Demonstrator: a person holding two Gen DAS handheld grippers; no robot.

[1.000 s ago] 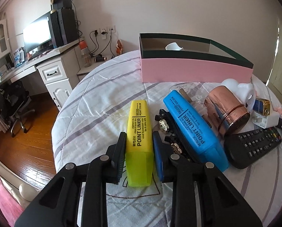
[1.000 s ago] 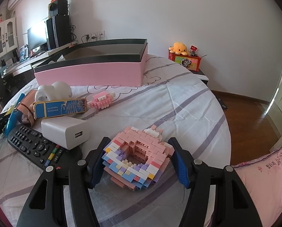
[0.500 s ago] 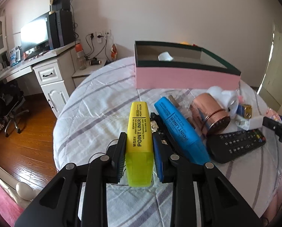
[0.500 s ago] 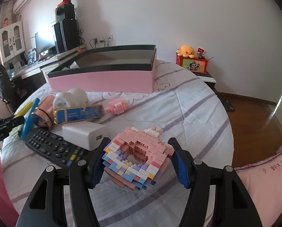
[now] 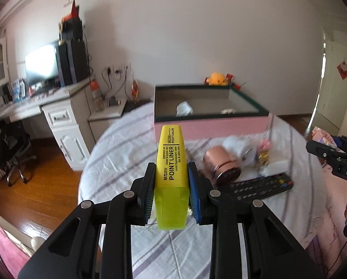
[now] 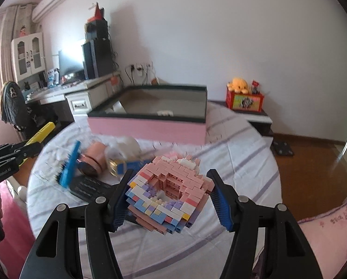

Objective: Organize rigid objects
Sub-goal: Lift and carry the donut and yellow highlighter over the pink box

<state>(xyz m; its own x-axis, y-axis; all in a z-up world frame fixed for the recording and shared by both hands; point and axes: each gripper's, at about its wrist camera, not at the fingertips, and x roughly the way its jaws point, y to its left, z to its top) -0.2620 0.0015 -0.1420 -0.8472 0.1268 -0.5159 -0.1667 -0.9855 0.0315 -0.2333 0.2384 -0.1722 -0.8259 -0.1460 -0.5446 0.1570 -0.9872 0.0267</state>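
My left gripper [image 5: 171,186] is shut on a yellow "POINT LINER" highlighter box [image 5: 172,162] and holds it in the air above the striped bed cover [image 5: 127,144]. My right gripper [image 6: 168,195] is shut on a pastel brick ring model [image 6: 171,183], also lifted off the cover. Behind both stands an open pink box with a dark green rim [image 5: 210,125] [image 6: 147,125], with small white items inside. In the right wrist view the left gripper [image 6: 13,153] shows at the left edge with the yellow highlighter box [image 6: 42,133].
On the cover lie a blue highlighter box [image 6: 68,165], a copper cup [image 5: 222,167], a black remote [image 5: 261,186], a white charger [image 5: 273,167] and a white toy [image 5: 240,148]. A desk with a monitor [image 5: 41,67] stands left. A nightstand holds an orange plush [image 6: 238,84].
Both grippers have risen with their loads: the yellow highlighter box and the brick ring have left the cover. The items on the bed sit lower in view, and the pink box's inside shows more.
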